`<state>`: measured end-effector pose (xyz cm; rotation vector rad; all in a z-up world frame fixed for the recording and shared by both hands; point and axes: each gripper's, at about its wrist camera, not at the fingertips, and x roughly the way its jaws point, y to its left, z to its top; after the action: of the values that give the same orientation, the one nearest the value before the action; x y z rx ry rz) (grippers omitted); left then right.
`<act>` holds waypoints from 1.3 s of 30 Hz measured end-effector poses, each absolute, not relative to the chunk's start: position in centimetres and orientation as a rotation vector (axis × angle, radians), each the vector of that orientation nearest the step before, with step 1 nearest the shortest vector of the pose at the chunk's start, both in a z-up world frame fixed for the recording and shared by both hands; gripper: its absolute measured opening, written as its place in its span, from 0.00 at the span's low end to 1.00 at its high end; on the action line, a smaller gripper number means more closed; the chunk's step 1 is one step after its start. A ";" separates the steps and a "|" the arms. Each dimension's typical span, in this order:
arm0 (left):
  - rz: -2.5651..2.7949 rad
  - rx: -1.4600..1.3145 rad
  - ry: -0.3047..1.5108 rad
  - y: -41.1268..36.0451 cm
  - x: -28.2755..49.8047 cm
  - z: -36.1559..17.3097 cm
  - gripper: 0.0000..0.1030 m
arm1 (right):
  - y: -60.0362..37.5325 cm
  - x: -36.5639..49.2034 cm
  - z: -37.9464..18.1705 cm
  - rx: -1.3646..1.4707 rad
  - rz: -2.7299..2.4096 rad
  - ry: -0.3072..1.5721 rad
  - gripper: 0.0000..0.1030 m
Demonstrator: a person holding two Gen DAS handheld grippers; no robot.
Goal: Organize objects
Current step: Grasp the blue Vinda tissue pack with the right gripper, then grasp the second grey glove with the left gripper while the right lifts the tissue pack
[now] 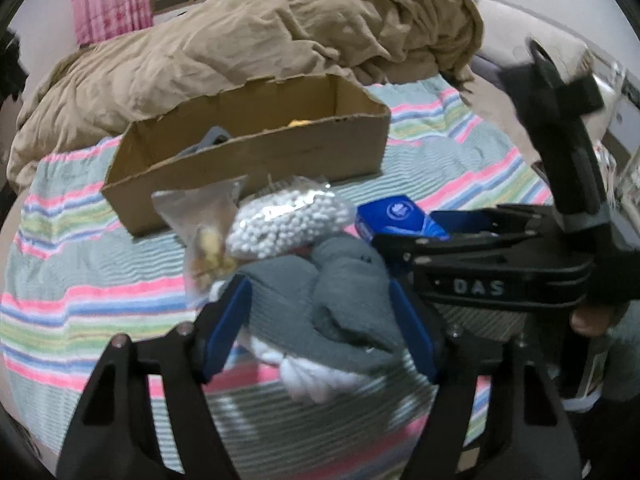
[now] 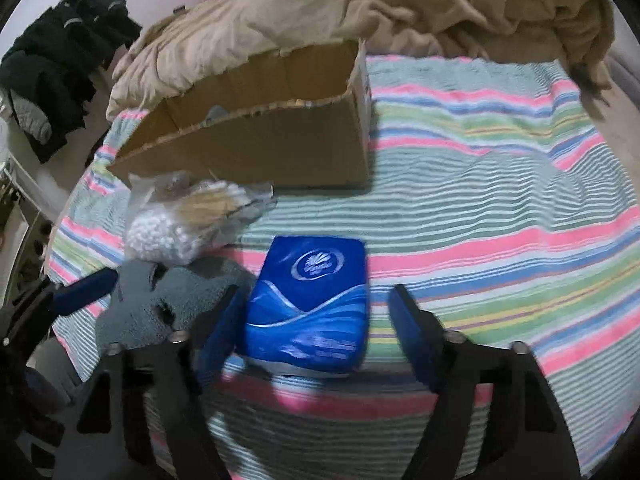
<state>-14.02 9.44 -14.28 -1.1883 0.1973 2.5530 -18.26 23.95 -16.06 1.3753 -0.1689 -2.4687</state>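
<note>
Left wrist view: we judged the step to be pick-up of loose items for the cardboard box, which lay beyond the fingers on the striped bedspread. Our left gripper stood spread around the grey sock bundle; the blue pads flanked it, contact uncertain through blur. A bag of white beads sat just past the fingertips. Right wrist view: our right gripper was spread about the blue tissue pack; the left pad lay just beside the pack, the right pad stood clear of it. Next, we reckoned, each needed to close squarely, then lift and carry forward over the near wall of the box.
</note>
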 end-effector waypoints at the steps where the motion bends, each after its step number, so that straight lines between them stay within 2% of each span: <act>1: 2.555 -1.179 0.211 9.6 -14.0 -14.3 0.66 | 23.9 -18.3 -16.1 1.379 -2.469 -0.158 0.59; 2: 2.556 -1.169 0.232 9.9 -13.9 -14.3 0.65 | 23.9 -18.3 -16.2 1.377 -2.469 -0.143 0.55; 4: 2.554 -1.150 0.254 10.4 -13.9 -14.2 0.56 | 24.2 -18.1 -16.1 1.365 -2.468 -0.154 0.52; 8: 2.547 -1.129 0.230 10.6 -13.9 -13.6 0.39 | 25.9 -17.2 -15.5 1.354 -2.495 -0.204 0.51; 11: 2.546 -1.107 0.198 10.3 -13.5 -12.7 0.19 | 26.9 -16.6 -14.8 1.346 -2.515 -0.232 0.51; 12: 2.546 -1.102 0.191 10.2 -13.4 -12.5 0.09 | 27.3 -16.3 -14.5 1.339 -2.522 -0.237 0.51; 17: 2.550 -1.068 0.166 9.7 -12.2 -11.3 0.04 | 27.8 -14.9 -13.0 1.297 -2.541 -0.253 0.51; 21: 2.516 -1.105 0.132 9.2 -12.1 -11.4 0.04 | 27.5 -14.1 -12.0 1.269 -2.541 -0.253 0.51; 23: 2.456 -1.159 0.167 10.1 -12.6 -12.2 0.10 | 27.5 -14.0 -12.0 1.268 -2.540 -0.253 0.51; 25: 2.429 -1.181 0.199 11.2 -13.1 -12.8 0.30 | 27.5 -13.9 -12.0 1.271 -2.541 -0.258 0.51; 26: 2.443 -1.192 0.232 11.8 -13.5 -13.1 0.34 | 27.5 -13.8 -12.1 1.274 -2.543 -0.266 0.51; 27: 2.457 -1.198 0.256 12.2 -13.8 -13.3 0.50 | 27.7 -13.8 -12.0 1.278 -2.546 -0.274 0.51; 28: 2.485 -1.236 0.311 12.6 -14.4 -13.9 0.76 | 27.8 -13.7 -12.1 1.278 -2.549 -0.281 0.51; 29: 2.504 -1.294 0.357 12.9 -15.1 -14.7 0.83 | 28.0 -13.6 -12.0 1.279 -2.551 -0.290 0.51; 32: 2.495 -1.320 0.378 13.2 -15.5 -16.2 0.83 | 28.7 -13.2 -12.0 1.280 -2.562 -0.294 0.51; 33: 2.492 -1.307 0.407 13.4 -15.4 -16.6 0.80 | 29.0 -13.1 -12.0 1.282 -2.567 -0.299 0.51; 34: 2.503 -1.281 0.433 13.4 -15.1 -16.7 0.73 | 29.2 -13.1 -12.0 1.284 -2.570 -0.302 0.51; 35: 2.514 -1.272 0.436 13.3 -15.0 -16.6 0.50 | 29.5 -13.1 -12.0 1.287 -2.575 -0.307 0.51; 37: 2.504 -1.268 0.345 12.3 -15.0 -15.7 0.43 | 29.8 -13.0 -12.1 1.286 -2.580 -0.316 0.51; 39: 2.512 -1.251 0.295 11.6 -14.9 -14.9 0.41 | 30.0 -13.0 -12.0 1.281 -2.583 -0.325 0.51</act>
<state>-14.87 11.59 -14.89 -1.2512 0.2951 2.5120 -13.01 29.98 -12.05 1.2814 -0.3249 -2.5828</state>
